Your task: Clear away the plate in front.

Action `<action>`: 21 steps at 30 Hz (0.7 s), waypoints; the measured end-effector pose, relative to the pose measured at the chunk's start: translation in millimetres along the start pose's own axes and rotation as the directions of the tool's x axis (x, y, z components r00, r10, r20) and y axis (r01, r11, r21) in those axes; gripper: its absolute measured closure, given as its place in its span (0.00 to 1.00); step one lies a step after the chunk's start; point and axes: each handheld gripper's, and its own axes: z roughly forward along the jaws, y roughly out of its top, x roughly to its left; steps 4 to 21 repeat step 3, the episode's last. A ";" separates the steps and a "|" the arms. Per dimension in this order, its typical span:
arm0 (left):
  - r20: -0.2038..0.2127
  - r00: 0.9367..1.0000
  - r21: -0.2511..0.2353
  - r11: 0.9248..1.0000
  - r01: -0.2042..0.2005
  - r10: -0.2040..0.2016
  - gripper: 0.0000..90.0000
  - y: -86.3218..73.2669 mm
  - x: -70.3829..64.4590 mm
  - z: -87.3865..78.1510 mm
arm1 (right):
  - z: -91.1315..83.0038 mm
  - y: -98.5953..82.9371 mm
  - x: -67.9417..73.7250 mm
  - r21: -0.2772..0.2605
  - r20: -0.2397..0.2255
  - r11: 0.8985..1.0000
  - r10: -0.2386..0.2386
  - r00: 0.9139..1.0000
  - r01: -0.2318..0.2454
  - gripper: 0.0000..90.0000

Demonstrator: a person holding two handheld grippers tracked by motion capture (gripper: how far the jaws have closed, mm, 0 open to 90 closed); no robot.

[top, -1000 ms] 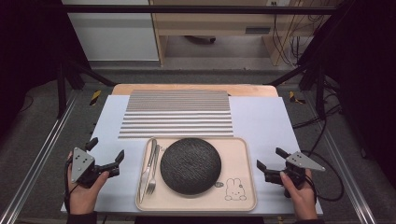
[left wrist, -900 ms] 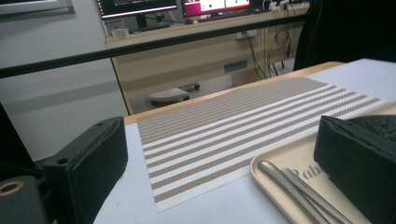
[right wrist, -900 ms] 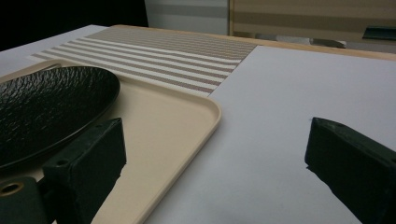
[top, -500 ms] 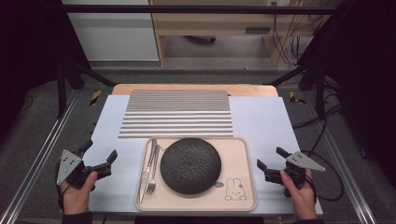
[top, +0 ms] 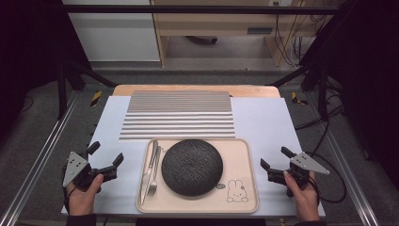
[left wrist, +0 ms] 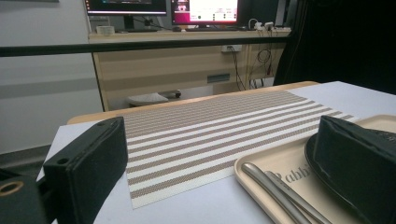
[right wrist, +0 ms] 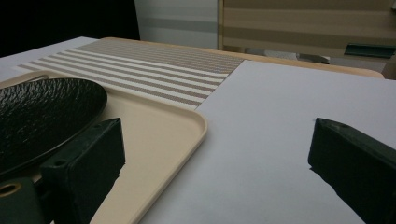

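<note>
While flanking tray [top: 244,155], left gripper [top: 104,160] and right gripper [top: 272,163] low over tabletop [top: 268,122], fingers spread wide, gripping nothing.

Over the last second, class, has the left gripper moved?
Yes. The left gripper has drifted outward, away from the tray toward the table's left edge, its tongs open; the tray has stayed put.

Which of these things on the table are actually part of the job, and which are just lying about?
Likely part of the job:
- beige tray
- dark plate on the tray
- knife and fork beside the plate
- left claw and right claw, both open and apart from the tray

Just lying about, for now:
- striped placemat behind the tray
- white sheet over the table
</note>
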 end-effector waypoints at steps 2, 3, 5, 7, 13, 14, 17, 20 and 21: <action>0.006 1.000 -0.001 1.000 -0.002 0.002 0.03 0.1 -1.5 0.7 | 0.6 0.0 0.9 0.000 0.003 1.000 -0.007 1.000 0.007 0.05; 0.009 1.000 0.000 1.000 -0.004 0.004 0.03 0.3 -2.6 0.8 | 0.4 0.3 1.8 -0.002 0.001 1.000 -0.005 1.000 0.005 0.05; 0.009 1.000 0.000 1.000 -0.004 0.004 0.03 0.3 -2.6 0.8 | 0.4 0.3 1.8 -0.002 0.001 1.000 -0.005 1.000 0.005 0.05; 0.009 1.000 0.000 1.000 -0.004 0.004 0.03 0.3 -2.6 0.8 | 0.4 0.3 1.8 -0.002 0.001 1.000 -0.005 1.000 0.005 0.05; 0.009 1.000 0.000 1.000 -0.004 0.004 0.03 0.3 -2.6 0.8 | 0.4 0.3 1.8 -0.002 0.001 1.000 -0.005 1.000 0.005 0.05; 0.009 1.000 0.000 1.000 -0.004 0.004 0.03 0.3 -2.6 0.8 | 0.4 0.3 1.8 -0.002 0.001 1.000 -0.005 1.000 0.005 0.05; 0.009 1.000 0.000 1.000 -0.004 0.004 0.03 0.3 -2.6 0.8 | 0.4 0.3 1.8 -0.002 0.001 1.000 -0.005 1.000 0.005 0.05; 0.009 1.000 0.000 1.000 -0.004 0.004 0.03 0.3 -2.6 0.8 | 0.4 0.3 1.8 -0.002 0.001 1.000 -0.005 1.000 0.005 0.05; 0.009 1.000 0.000 1.000 -0.004 0.004 0.03 0.3 -2.6 0.8 | 0.4 0.3 1.8 -0.002 0.001 1.000 -0.005 1.000 0.005 0.05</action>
